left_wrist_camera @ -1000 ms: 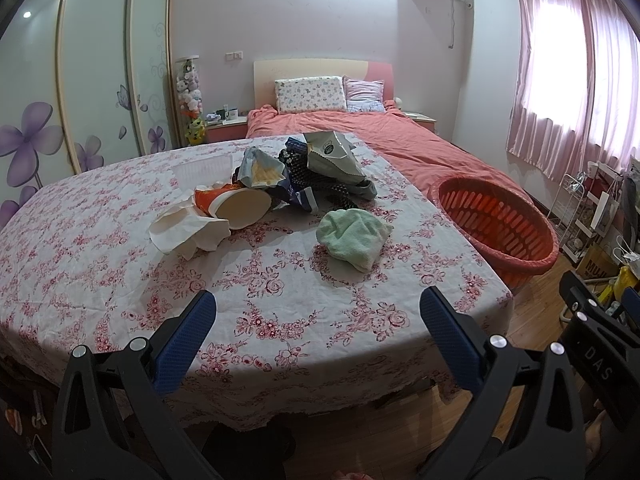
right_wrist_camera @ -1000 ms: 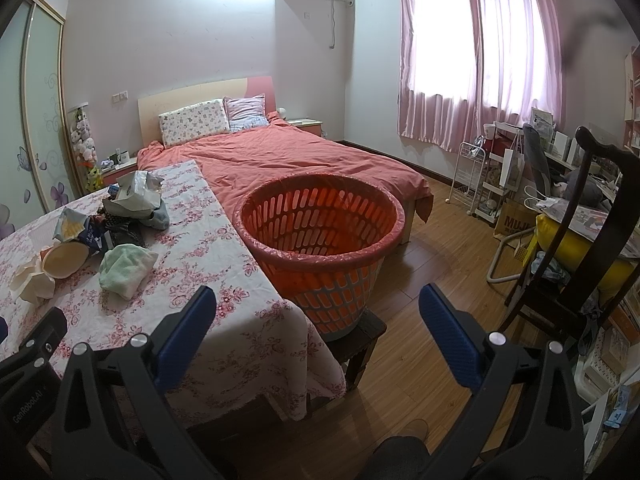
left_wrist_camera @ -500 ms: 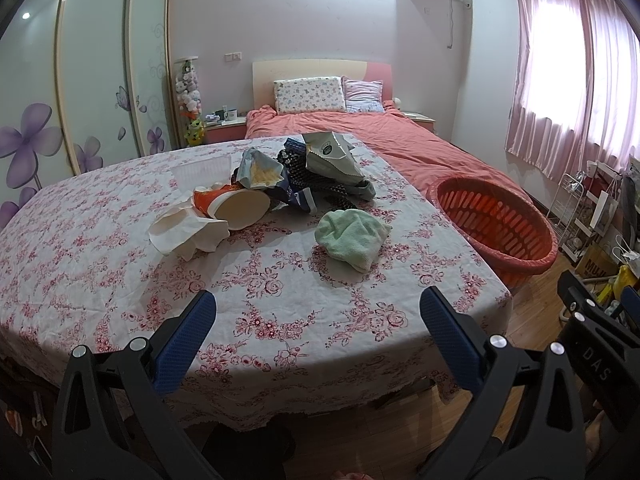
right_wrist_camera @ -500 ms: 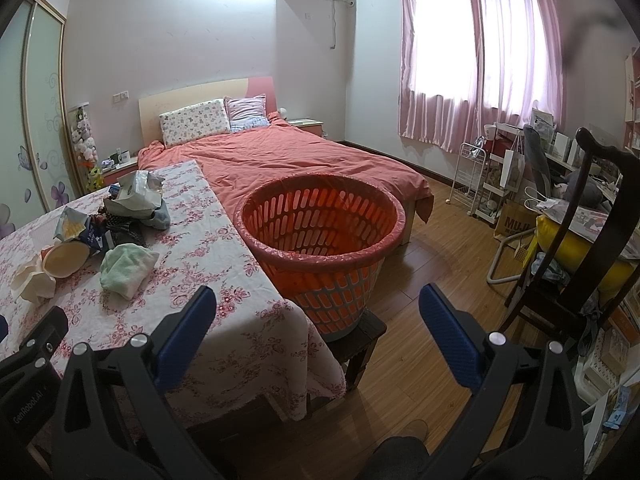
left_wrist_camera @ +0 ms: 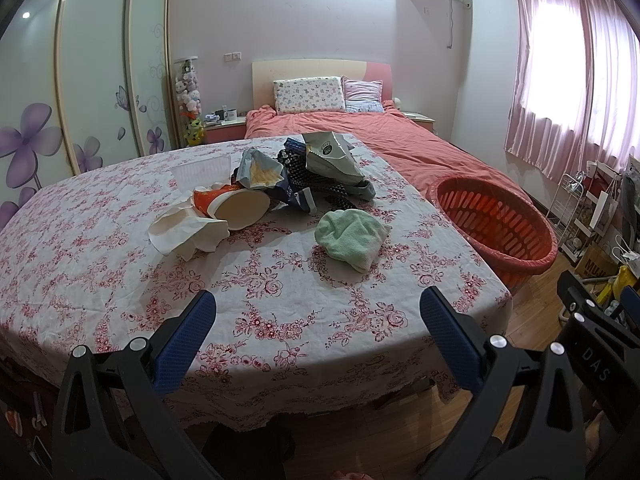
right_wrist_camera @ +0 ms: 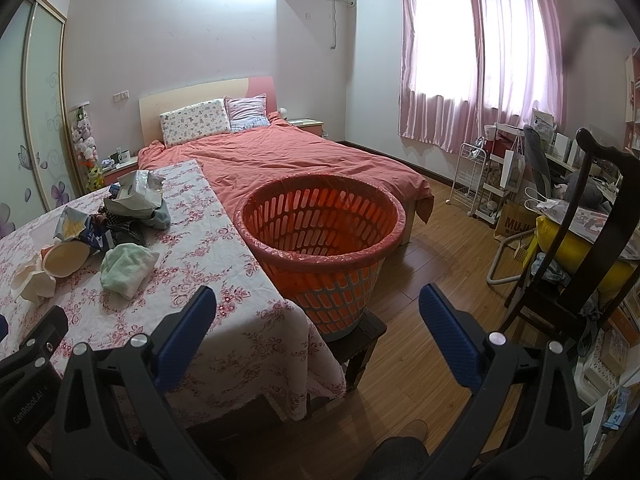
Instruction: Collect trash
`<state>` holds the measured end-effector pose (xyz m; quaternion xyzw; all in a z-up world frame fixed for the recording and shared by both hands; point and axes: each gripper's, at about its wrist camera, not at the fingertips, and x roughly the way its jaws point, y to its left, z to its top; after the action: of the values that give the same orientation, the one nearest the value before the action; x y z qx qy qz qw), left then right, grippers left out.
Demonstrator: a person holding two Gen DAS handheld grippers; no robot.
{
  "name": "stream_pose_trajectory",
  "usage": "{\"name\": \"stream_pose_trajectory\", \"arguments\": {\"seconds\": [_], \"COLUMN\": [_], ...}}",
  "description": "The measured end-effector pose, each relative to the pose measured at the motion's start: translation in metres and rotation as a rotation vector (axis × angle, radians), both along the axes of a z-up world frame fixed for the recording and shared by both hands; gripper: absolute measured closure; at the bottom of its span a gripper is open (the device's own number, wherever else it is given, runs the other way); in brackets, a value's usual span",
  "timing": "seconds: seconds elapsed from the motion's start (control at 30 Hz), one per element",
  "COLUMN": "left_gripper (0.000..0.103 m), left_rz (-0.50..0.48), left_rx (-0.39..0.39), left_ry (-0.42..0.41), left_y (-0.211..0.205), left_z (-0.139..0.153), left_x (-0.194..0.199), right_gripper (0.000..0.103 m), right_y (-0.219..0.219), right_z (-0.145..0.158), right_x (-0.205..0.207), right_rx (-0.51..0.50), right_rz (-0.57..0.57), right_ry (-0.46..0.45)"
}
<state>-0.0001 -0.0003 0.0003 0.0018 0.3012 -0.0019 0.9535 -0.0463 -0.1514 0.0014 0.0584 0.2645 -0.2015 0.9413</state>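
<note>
Trash lies on the floral tablecloth (left_wrist_camera: pixel 100 256): a tipped paper cup (left_wrist_camera: pixel 236 208), crumpled white paper (left_wrist_camera: pixel 188 232), snack bags (left_wrist_camera: pixel 328 160) and a green cloth (left_wrist_camera: pixel 350 236). The same pile shows in the right wrist view, with the cup (right_wrist_camera: pixel 66 258) and the green cloth (right_wrist_camera: pixel 126 266). An orange basket (right_wrist_camera: pixel 320 240) lined with a red bag stands on a low stool at the table's right side; it also shows in the left wrist view (left_wrist_camera: pixel 496 224). My left gripper (left_wrist_camera: pixel 316 320) is open and empty above the table's near edge. My right gripper (right_wrist_camera: pixel 316 316) is open and empty, before the basket.
A bed (right_wrist_camera: pixel 304 156) with a pink cover lies behind the table and basket. A dark wooden chair (right_wrist_camera: pixel 576 240) and a cluttered desk stand at the right, with a white wire rack (right_wrist_camera: pixel 476 176) under the curtained window. Wardrobe doors (left_wrist_camera: pixel 80 80) line the left wall.
Both views are almost unchanged. The left gripper has drifted very slightly; both stay open.
</note>
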Motion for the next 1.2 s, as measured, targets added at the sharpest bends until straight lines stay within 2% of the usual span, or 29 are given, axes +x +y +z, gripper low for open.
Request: {"name": "stream_pose_trajectory", "arguments": {"seconds": [0.3,0.43,0.6,0.83,0.97,1.1,1.2], "left_gripper": [0.002,0.002,0.002,0.002,0.002,0.002,0.002], "left_rz": [0.039,0.106,0.215,0.278,0.274,0.264,0.255], "left_rx": [-0.003,-0.026,-0.047,-0.077,-0.095,-0.122,-0.149], "left_ry": [0.002,0.01,0.015,0.041,0.05,0.08,0.106], "left_y": [0.006,0.038,0.086,0.126,0.139,0.147,0.152], "left_z": [0.0,0.006,0.005,0.002,0.0,-0.006,-0.013], "left_x": [0.003,0.011,0.031,0.056,0.07,0.084,0.093], "right_gripper": [0.004,0.004,0.004,0.004,0.008,0.01,0.024], "right_y": [0.003,0.014,0.044,0.086,0.106,0.115,0.121], "right_z": [-0.001,0.003,0.0,-0.009,-0.021,-0.038,-0.05], "right_x": [0.007,0.025,0.061,0.118,0.151,0.177,0.187], "right_rx": [0.007,0.019,0.051,0.111,0.161,0.187,0.172], "right_rz": [0.018,0.062,0.172,0.308,0.365,0.36,0.366], "right_ry": [0.003,0.013,0.043,0.072,0.128,0.199,0.241]}}
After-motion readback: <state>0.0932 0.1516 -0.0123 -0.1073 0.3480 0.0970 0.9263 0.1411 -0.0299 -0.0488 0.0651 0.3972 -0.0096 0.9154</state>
